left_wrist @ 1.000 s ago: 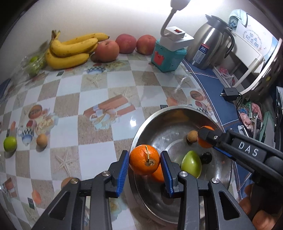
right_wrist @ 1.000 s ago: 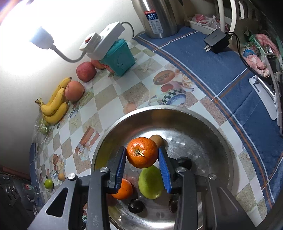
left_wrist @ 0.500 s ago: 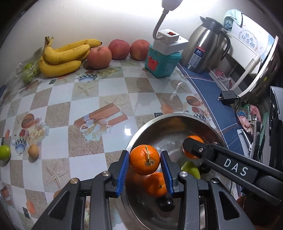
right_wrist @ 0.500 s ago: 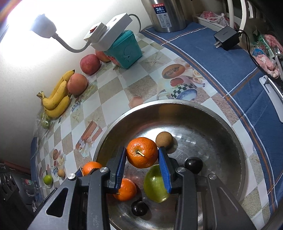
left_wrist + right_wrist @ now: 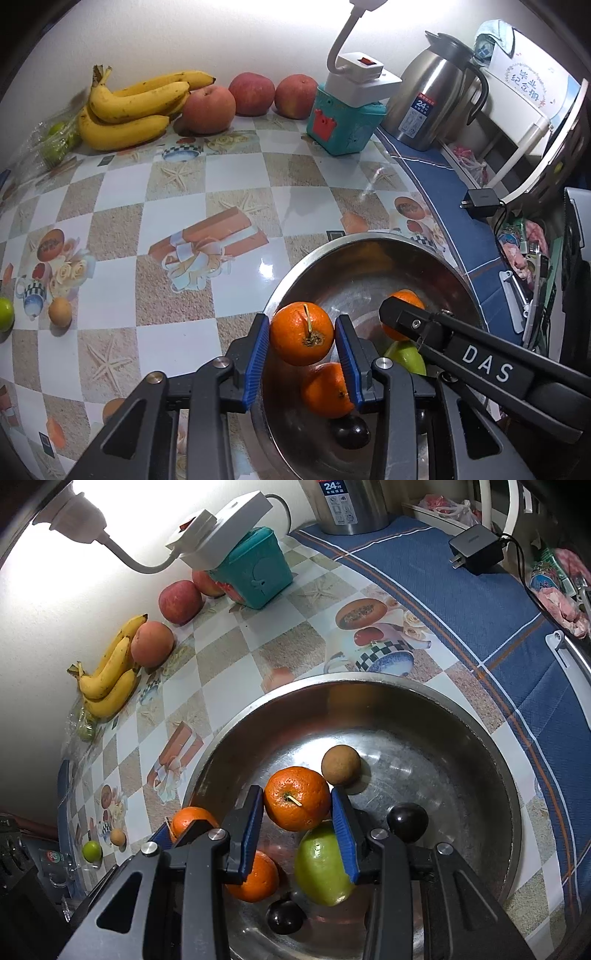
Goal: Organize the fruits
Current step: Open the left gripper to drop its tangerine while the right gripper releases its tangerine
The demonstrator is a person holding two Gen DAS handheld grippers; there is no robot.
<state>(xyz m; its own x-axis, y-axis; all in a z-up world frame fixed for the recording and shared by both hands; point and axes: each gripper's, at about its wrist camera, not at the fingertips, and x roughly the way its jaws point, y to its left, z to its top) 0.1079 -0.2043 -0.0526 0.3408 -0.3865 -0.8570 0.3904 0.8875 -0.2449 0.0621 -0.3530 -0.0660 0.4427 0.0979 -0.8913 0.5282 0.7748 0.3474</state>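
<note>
Gripping one orange each, the left gripper (image 5: 302, 343) and right gripper (image 5: 297, 812) hang over the steel bowl (image 5: 480, 731), apparently to drop them beside the orange (image 5: 255, 877) and green fruit (image 5: 321, 867) inside.

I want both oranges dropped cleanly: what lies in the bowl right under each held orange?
Under the left gripper and its orange lies another orange. Under the right gripper and its orange, a green fruit sits just below. Bare steel of the bowl shows farther in.
</note>
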